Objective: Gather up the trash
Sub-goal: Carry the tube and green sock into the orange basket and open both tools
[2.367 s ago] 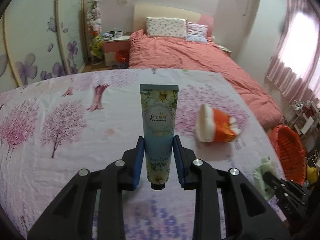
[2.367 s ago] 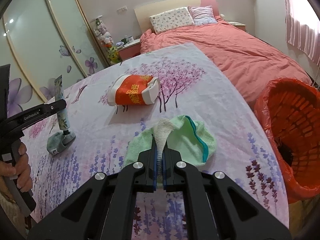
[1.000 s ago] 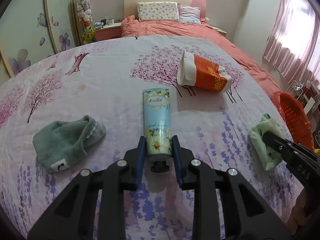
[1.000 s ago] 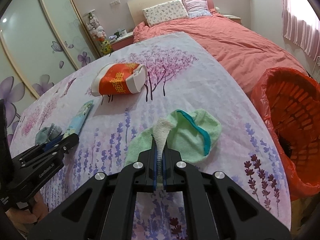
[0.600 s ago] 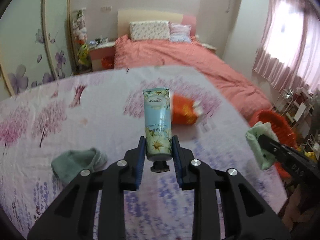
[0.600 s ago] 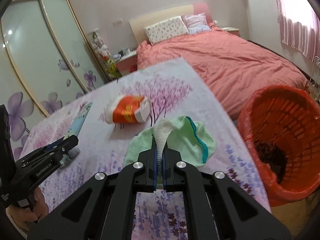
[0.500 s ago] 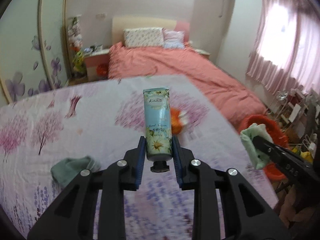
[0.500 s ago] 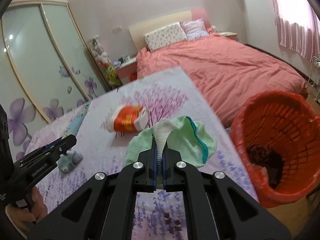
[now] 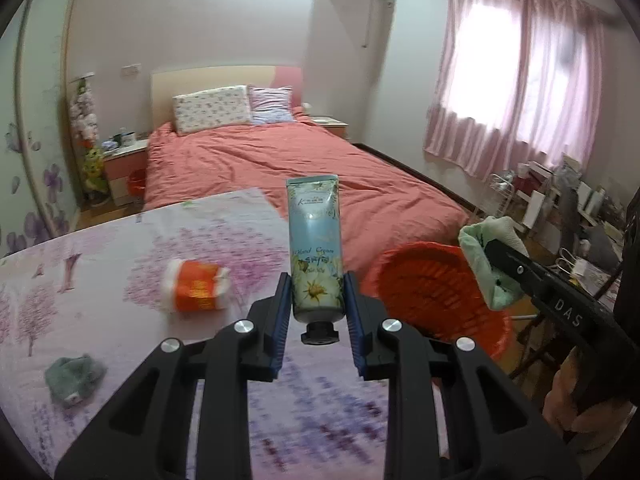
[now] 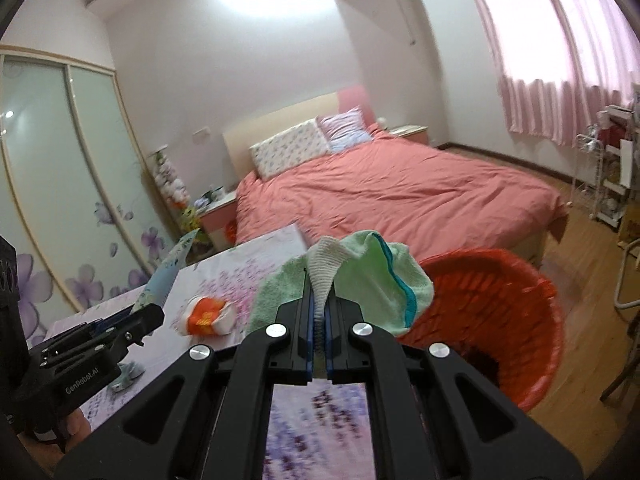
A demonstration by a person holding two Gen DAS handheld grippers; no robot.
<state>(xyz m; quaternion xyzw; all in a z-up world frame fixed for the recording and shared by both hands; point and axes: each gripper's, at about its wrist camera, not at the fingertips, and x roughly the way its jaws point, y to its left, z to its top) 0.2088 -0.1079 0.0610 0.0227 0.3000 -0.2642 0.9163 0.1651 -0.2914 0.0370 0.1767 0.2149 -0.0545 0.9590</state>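
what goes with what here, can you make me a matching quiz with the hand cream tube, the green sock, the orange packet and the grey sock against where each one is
Things:
1. hand cream tube
2. green sock
3. orange packet
4. grey sock

Places:
A. lying on the floral tablecloth, near its left edge
B. clamped in the right tool
C. lying mid-table on the tablecloth
D. clamped in the left tool

Pairs: 1-D, 2-B, 3-C, 4-A
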